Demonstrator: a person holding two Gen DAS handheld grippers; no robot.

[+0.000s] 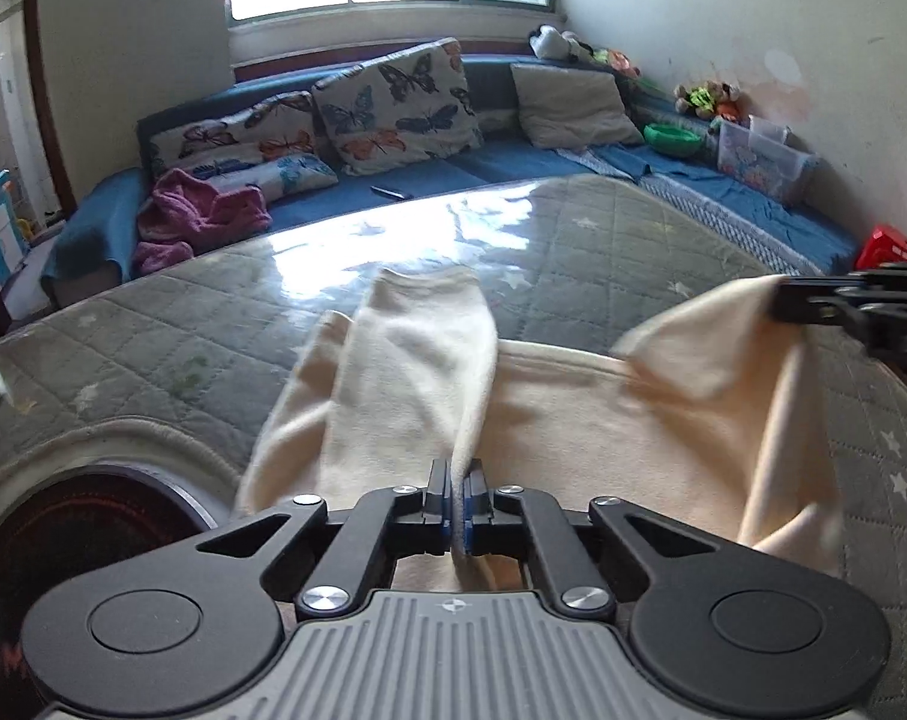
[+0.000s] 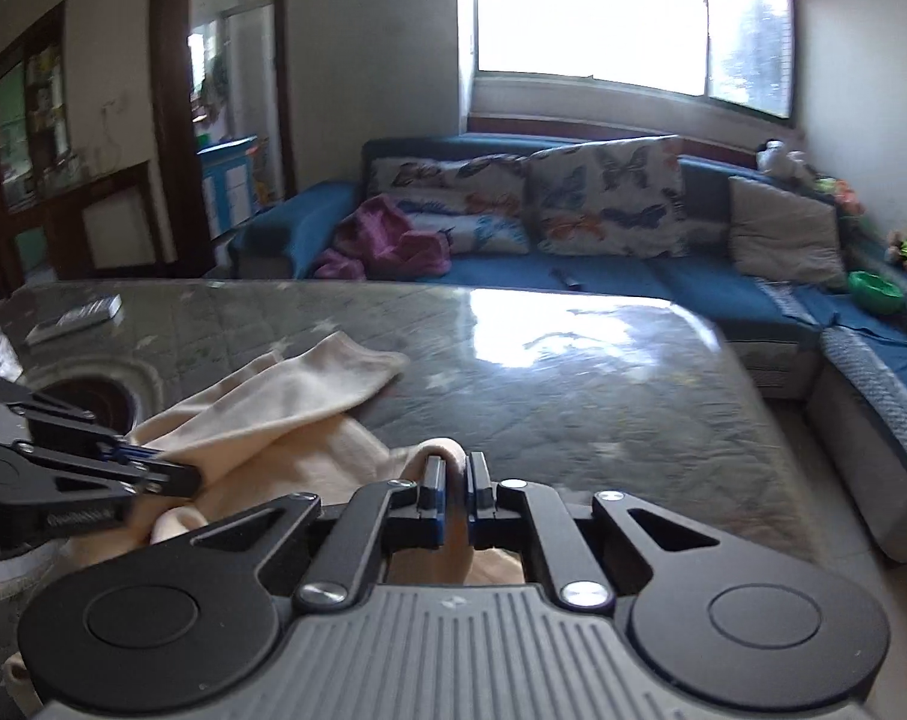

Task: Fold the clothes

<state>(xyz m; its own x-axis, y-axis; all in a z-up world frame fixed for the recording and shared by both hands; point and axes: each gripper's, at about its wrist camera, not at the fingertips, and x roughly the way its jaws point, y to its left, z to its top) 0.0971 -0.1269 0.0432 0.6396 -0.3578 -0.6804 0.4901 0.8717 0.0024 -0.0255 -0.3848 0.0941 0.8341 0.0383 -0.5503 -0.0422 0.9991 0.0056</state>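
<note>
Around: a blue sofa (image 1: 513, 168) sat in the upper frame.
Right view only: a grey remote (image 2: 75, 315) lay at left.
Jaws: the left gripper (image 1: 458, 489) and the right gripper (image 2: 452, 483) each pinched the soft cream cloth (image 1: 573, 420).

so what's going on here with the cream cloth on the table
A person is folding a cream garment on a glass-topped table, with a handheld tool in each hand. The left tool is shut on one part of the fabric, the right tool on another. Both pinched parts are raised off the table.
</note>
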